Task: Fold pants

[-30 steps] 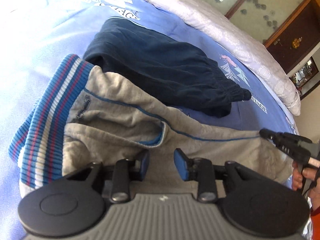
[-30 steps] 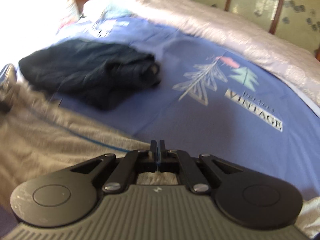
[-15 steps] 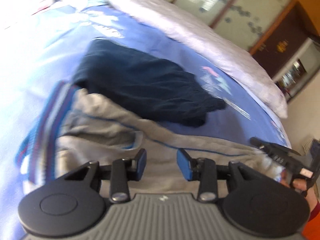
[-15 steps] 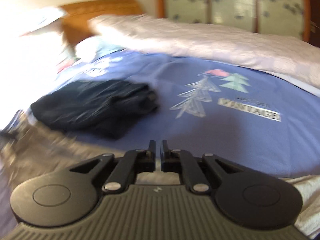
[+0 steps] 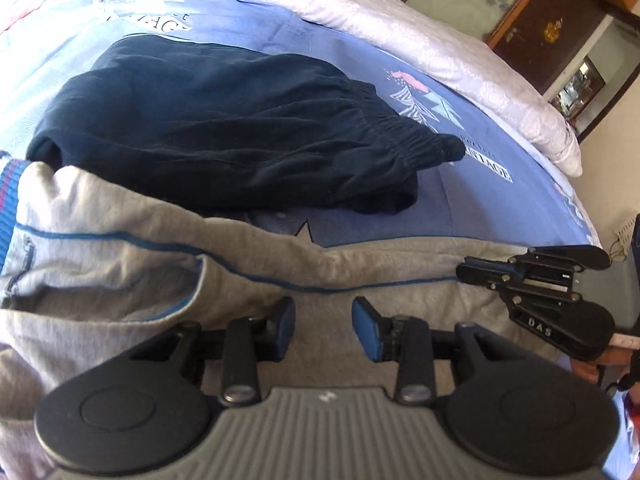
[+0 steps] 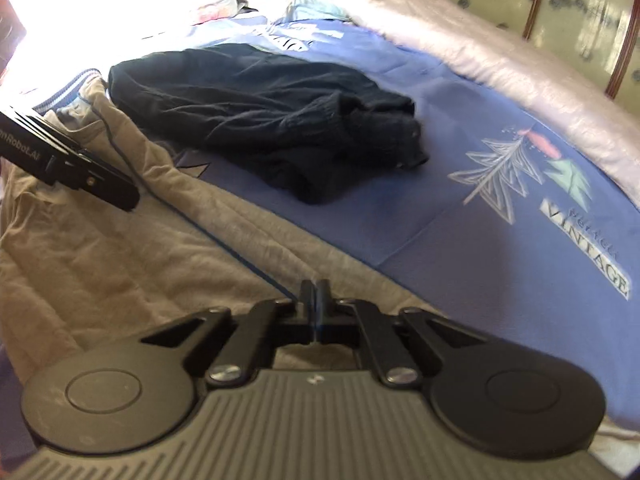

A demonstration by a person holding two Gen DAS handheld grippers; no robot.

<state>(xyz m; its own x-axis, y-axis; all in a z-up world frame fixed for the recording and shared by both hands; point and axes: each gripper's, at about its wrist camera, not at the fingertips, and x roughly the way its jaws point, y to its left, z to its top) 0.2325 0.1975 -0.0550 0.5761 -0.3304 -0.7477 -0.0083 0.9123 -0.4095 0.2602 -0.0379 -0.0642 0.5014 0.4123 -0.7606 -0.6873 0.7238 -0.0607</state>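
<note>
A bed is filling both views, its blue printed bedspread point(image 6: 460, 236) lying flat and showing pine trees and the word VINTAGE, with a pale quilted duvet point(image 5: 420, 36) bunched along the far edge and a wooden cabinet point(image 5: 548, 20) standing beyond it against the wall. Two garments are lying on the bedspread. The grey pants point(image 5: 132, 264) are stretching lengthwise across the near side of the bed, a thin blue seam line running along them and a striped blue, white and red waistband point(image 5: 8, 196) sitting at the left end in the left wrist view. Just behind them, overlapping their far edge near the waistband, a pair of dark navy pants point(image 5: 224, 136) is lying in a loose heap.

The left gripper point(image 5: 323, 326) is hovering low over the middle of the grey pants, pointing across the bed, its blue pads point(image 5: 366, 330) standing clearly apart and gripping nothing. The right gripper point(image 6: 316, 300) is reaching in from the leg end, held level, with its jaws pressed together at the blue seam line; the cloth is meeting them there, but whether any is pinched between them cannot be told. In the left wrist view, part of the person's hand point(image 5: 592, 364) is showing behind the right gripper, wrapped around its handle.
</note>
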